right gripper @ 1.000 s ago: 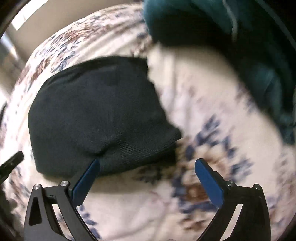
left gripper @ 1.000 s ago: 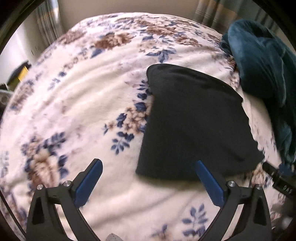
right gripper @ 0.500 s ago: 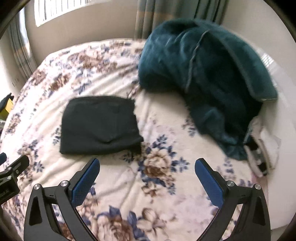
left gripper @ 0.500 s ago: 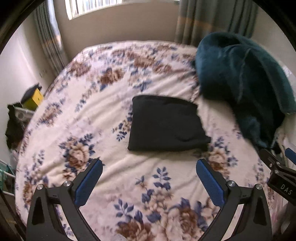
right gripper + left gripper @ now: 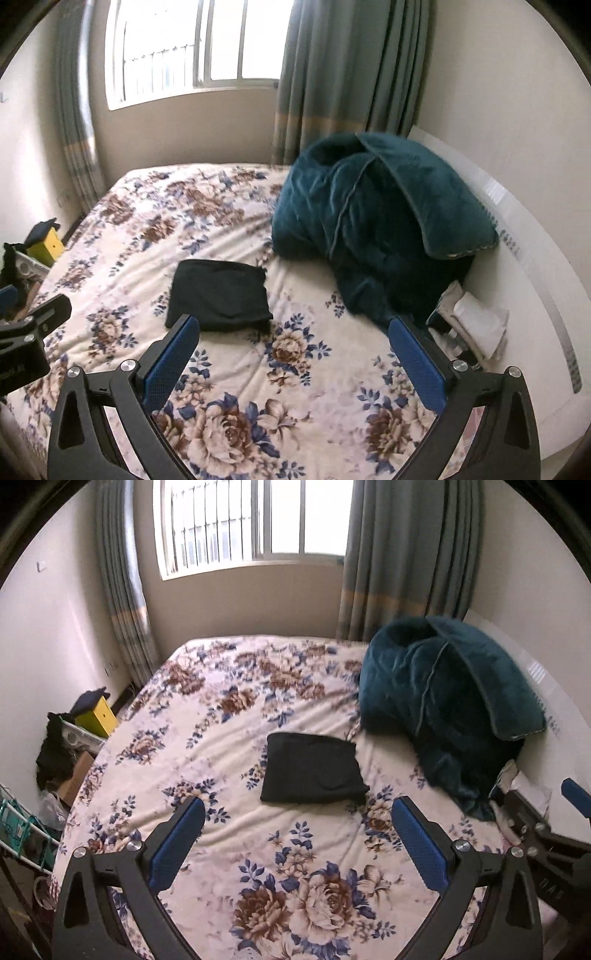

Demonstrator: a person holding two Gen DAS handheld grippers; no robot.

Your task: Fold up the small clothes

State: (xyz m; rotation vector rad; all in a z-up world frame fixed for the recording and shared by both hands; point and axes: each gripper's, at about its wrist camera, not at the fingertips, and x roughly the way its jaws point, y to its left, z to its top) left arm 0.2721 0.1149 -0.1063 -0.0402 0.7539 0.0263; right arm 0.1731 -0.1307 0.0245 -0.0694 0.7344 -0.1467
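Note:
A folded black garment (image 5: 312, 768) lies flat in the middle of the floral bed (image 5: 207, 716). It also shows in the right wrist view (image 5: 219, 295). My left gripper (image 5: 297, 840) is open and empty, held well back above the near part of the bed. My right gripper (image 5: 293, 360) is open and empty too, at about the same distance. Part of the right gripper shows at the right edge of the left wrist view (image 5: 546, 834). Part of the left gripper shows at the left edge of the right wrist view (image 5: 29, 339).
A heaped teal blanket (image 5: 450, 709) lies on the bed's right side against the white headboard (image 5: 532, 266). White and dark items (image 5: 469, 325) sit beside it. Boxes and clutter (image 5: 74, 738) stand on the floor left of the bed. A curtained window (image 5: 251, 524) is behind.
Both grippers have pulled back and up from the black garment, which now looks small and far away. The garment lies folded where it was. Both grippers stay open.

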